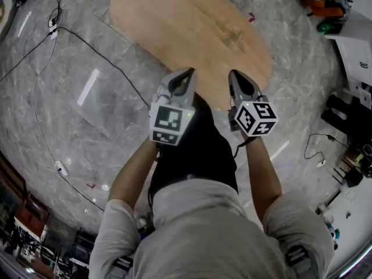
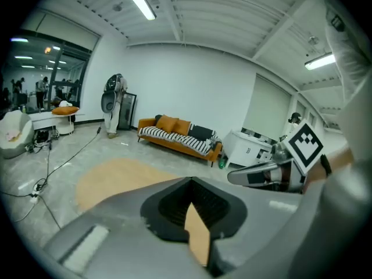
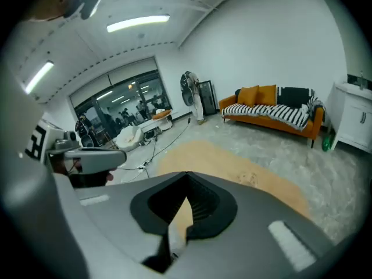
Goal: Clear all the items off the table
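Note:
The oval wooden table (image 1: 192, 28) is bare; I see no items on its top. Both grippers hover side by side over its near edge, in front of the person's body. My left gripper (image 1: 185, 74) is shut with nothing in it, and its view shows only a thin sliver of tabletop (image 2: 116, 176) between the jaws. My right gripper (image 1: 236, 75) is also shut and holds nothing. Each gripper shows in the other's view: the right gripper (image 2: 261, 176) to the right, the left gripper (image 3: 87, 156) to the left. The table (image 3: 232, 161) stretches ahead.
Black cables (image 1: 58, 34) trail over the grey marble floor left of the table. An orange sofa (image 2: 180, 133) with striped cushions stands against the far wall, a white cabinet (image 2: 250, 147) beside it. A green bottle (image 1: 325, 25) sits on the floor at the right.

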